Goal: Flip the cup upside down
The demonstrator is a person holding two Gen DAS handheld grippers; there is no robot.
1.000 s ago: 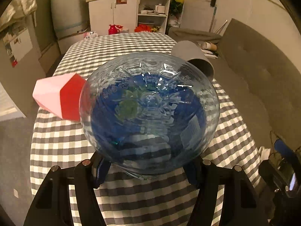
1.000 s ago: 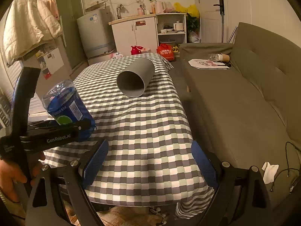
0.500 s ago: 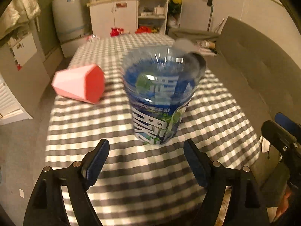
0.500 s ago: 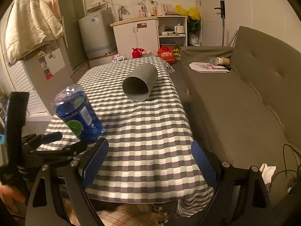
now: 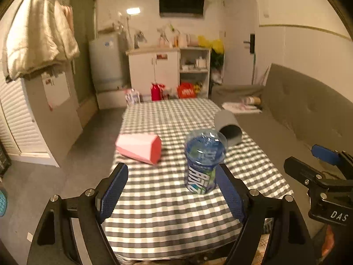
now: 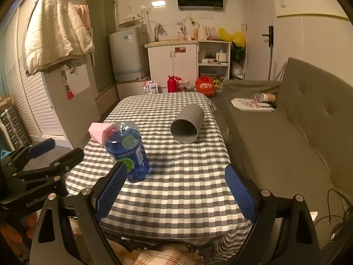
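The clear blue-labelled cup [image 5: 205,161] [image 6: 126,152] stands on the checked table [image 5: 165,209] with its domed base up. It is close to the near edge, and nothing touches it. My left gripper [image 5: 172,192] [image 6: 61,149] is open, back from the cup, which shows just ahead of its right finger. My right gripper [image 6: 174,190] [image 5: 302,155] hangs open over the near table edge with nothing between its fingers. The cup is ahead of its left finger.
A pink cup [image 5: 139,148] [image 6: 96,131] lies on its side left of the blue one. A grey cup [image 5: 228,128] [image 6: 187,123] lies on its side farther back, mouth toward me. A grey sofa [image 6: 286,143] runs along the table's right side.
My left gripper, shut on the blue cup a second ago, has opened, let it go and drawn back. The cup now stands free on the cloth. The right gripper rose slightly.
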